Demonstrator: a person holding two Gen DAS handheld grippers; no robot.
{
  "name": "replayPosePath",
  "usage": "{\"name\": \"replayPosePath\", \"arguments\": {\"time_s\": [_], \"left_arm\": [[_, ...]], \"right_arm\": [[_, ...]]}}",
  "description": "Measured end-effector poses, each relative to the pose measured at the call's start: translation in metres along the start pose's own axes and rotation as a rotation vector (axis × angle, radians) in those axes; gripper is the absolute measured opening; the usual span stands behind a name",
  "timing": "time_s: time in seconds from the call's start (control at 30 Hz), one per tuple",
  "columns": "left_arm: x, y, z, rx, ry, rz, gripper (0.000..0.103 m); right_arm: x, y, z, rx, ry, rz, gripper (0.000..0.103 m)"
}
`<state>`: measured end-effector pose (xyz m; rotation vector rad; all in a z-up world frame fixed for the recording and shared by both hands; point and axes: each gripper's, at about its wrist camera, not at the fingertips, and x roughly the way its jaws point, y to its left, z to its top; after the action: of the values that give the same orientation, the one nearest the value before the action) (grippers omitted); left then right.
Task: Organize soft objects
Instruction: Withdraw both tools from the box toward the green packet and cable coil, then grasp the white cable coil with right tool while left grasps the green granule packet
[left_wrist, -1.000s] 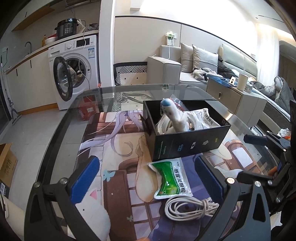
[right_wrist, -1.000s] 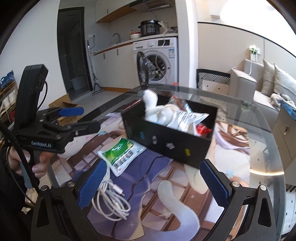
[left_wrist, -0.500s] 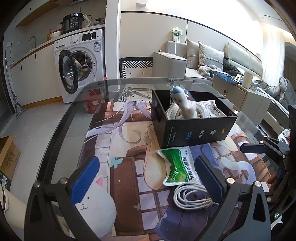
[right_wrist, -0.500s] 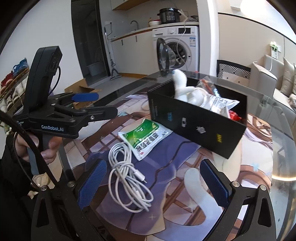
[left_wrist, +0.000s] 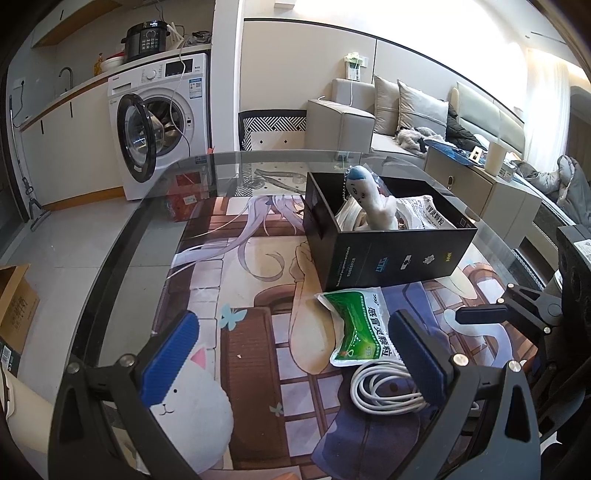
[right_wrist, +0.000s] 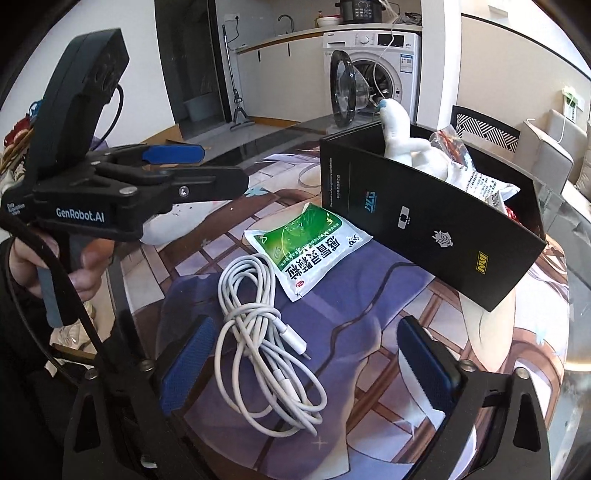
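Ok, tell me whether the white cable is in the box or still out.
Out. The white cable lies coiled on the mat beside the green packet, in front of the black box.

a washing machine (left_wrist: 162, 122) stands at the far left with its round door (left_wrist: 135, 142) swung open; a black pressure cooker (left_wrist: 147, 38) sits on top of it. a cardboard box (left_wrist: 14, 306) rests on the floor at the left edge. far right, a grey sofa (left_wrist: 373, 118) holds cushions (left_wrist: 417, 105). near it is a low cabinet (left_wrist: 476, 184) with a white cup (left_wrist: 494, 162) on top. a mop (right_wrist: 236, 85) leans against the far wall.
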<state>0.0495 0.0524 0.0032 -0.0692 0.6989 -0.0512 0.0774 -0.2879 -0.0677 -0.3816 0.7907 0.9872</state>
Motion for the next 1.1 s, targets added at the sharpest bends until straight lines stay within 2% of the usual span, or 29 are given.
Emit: {"name": "replayPosePath", "arguments": {"time_s": [0.23,0.3,0.43,0.53,0.87,1.1], "left_arm": [[0.001,0.0,0.0,-0.002,0.001,-0.002,0.103],[0.0,0.0,0.0,-0.001,0.0,-0.001,0.103],[0.001,0.0,0.0,-0.003,0.001,-0.002,0.103],[0.002,-0.001,-0.001,-0.005,0.003,-0.001,0.103],[0.002,-0.001,-0.001,-0.003,0.002,-0.001,0.103],[0.005,-0.004,-0.003,-0.001,0.009,-0.006,0.103]], "right_arm": [[0.009,0.009,0.0,-0.047,0.018,0.032,0.075],[0.012,0.012,0.0,-0.06,0.023,0.04,0.067],[0.016,0.015,0.0,-0.081,0.025,0.044,0.06],[0.014,0.015,-0.002,-0.092,0.019,0.054,0.048],[0.001,0.009,-0.013,-0.073,-0.005,0.075,0.044],[-0.023,-0.007,-0.02,-0.015,-0.049,0.042,0.044]]}}
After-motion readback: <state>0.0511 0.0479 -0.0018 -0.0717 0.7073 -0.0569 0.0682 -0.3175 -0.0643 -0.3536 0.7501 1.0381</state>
